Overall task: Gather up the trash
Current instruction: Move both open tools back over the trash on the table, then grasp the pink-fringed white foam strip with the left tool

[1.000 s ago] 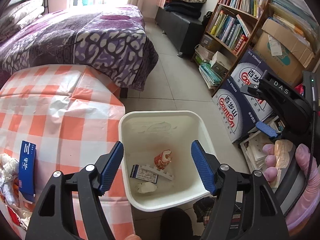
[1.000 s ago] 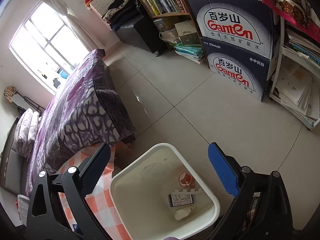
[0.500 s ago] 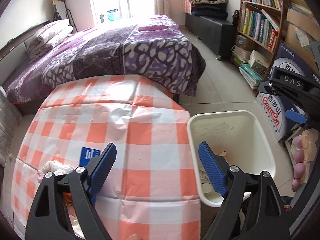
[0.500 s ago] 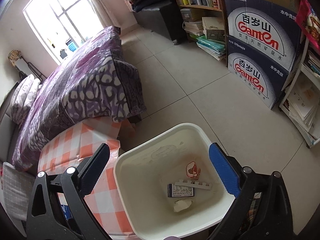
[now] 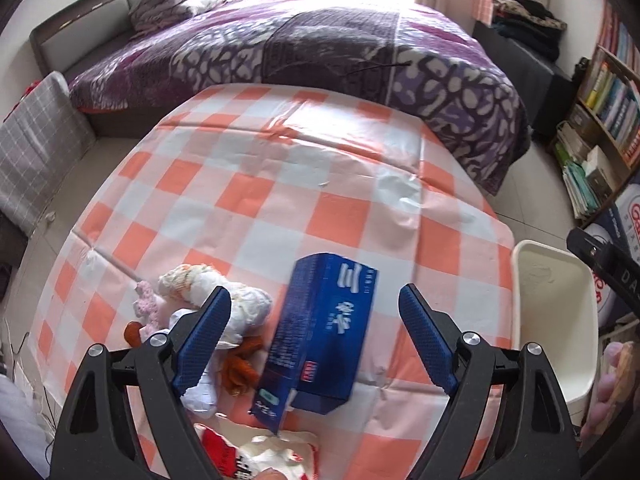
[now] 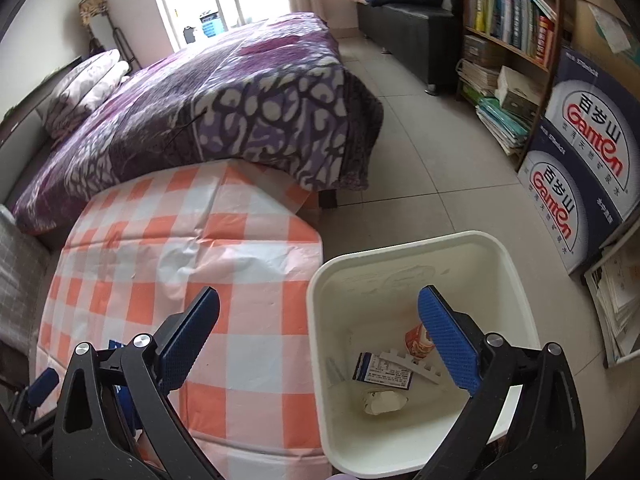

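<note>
While both hand-held grippers (image 5: 310, 338) (image 6: 320, 344) gape empty, a long blue carton (image 5: 320, 332), flap open.

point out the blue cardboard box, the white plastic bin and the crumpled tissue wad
blue cardboard box (image 5: 324, 328), left wrist view, top face
white plastic bin (image 6: 404, 246), right wrist view, far rim
crumpled tissue wad (image 5: 208, 286), left wrist view, its middle

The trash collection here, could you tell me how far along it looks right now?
Partly done: the white bin already holds a red wrapper, a small carton and a paper wad. Nothing is in hand; the left gripper and right gripper are open. Left: the blue box and crumpled tissues on the table.
</note>
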Demonstrator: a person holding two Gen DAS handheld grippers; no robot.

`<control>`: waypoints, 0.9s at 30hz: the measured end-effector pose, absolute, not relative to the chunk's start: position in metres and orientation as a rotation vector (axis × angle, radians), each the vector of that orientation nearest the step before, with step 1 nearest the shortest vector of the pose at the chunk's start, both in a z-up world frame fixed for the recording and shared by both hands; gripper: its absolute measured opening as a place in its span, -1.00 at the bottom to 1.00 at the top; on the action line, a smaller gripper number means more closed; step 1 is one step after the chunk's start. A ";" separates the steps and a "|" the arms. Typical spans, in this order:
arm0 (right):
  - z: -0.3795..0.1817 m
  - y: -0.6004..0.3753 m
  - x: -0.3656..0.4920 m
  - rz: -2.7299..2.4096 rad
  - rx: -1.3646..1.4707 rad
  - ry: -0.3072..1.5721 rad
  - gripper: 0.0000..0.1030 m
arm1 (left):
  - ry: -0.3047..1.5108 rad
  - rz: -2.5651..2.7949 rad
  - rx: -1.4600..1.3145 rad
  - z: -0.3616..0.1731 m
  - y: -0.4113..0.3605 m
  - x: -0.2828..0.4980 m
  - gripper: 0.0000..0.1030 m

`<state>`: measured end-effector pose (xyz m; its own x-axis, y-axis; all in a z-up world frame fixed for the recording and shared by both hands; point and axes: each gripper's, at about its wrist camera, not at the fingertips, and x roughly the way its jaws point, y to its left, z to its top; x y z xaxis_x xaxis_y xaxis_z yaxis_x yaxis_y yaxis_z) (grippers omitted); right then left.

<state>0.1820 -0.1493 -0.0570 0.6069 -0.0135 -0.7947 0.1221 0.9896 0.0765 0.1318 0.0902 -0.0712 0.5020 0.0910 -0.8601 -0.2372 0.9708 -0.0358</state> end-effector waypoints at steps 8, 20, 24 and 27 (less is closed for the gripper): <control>-0.073 -0.097 0.185 0.011 0.060 0.969 0.85 | 1.131 0.369 -0.252 -0.093 0.167 0.127 0.62; -0.092 -0.045 0.184 0.127 0.041 1.034 0.85 | 1.248 0.417 -0.408 -0.131 0.237 0.113 0.12; -0.099 -0.029 0.182 0.207 0.065 1.079 0.85 | 1.281 0.411 -0.388 -0.146 0.241 0.117 -0.09; -0.104 -0.015 0.180 0.248 0.065 1.097 0.85 | 1.292 0.386 -0.377 -0.154 0.242 0.119 -0.19</control>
